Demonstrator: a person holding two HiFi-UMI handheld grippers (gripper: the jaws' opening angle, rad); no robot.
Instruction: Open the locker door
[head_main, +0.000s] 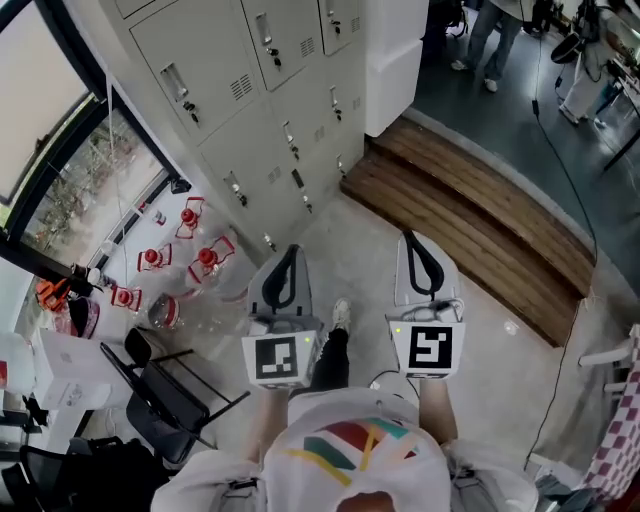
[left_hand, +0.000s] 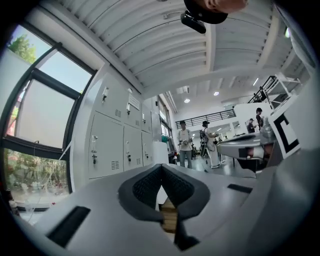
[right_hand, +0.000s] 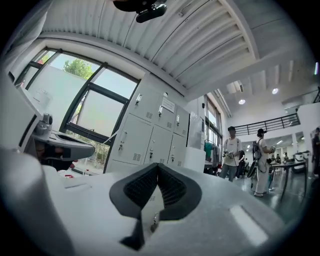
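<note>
Far left on the floor, red items and a black chair crowd my line to the lockers. If I drift that way, I catch a foot. The lockers stand ahead and to my left, every door I can see closed.

Now my left gripper: jaws pinched together at the tips, nothing in them, pointing level, well apart from any door. Across to my right gripper, same story, closed up and empty. That's my worry: reach a latch like this and I only bump it, never hook it. The wooden step on the right is a trip risk too.

Head view gives me the floor, my feet and the gap to the lockers. The gripper views lose all that but show the door fronts upright, with latches and vents, plus people standing down the hall.
</note>
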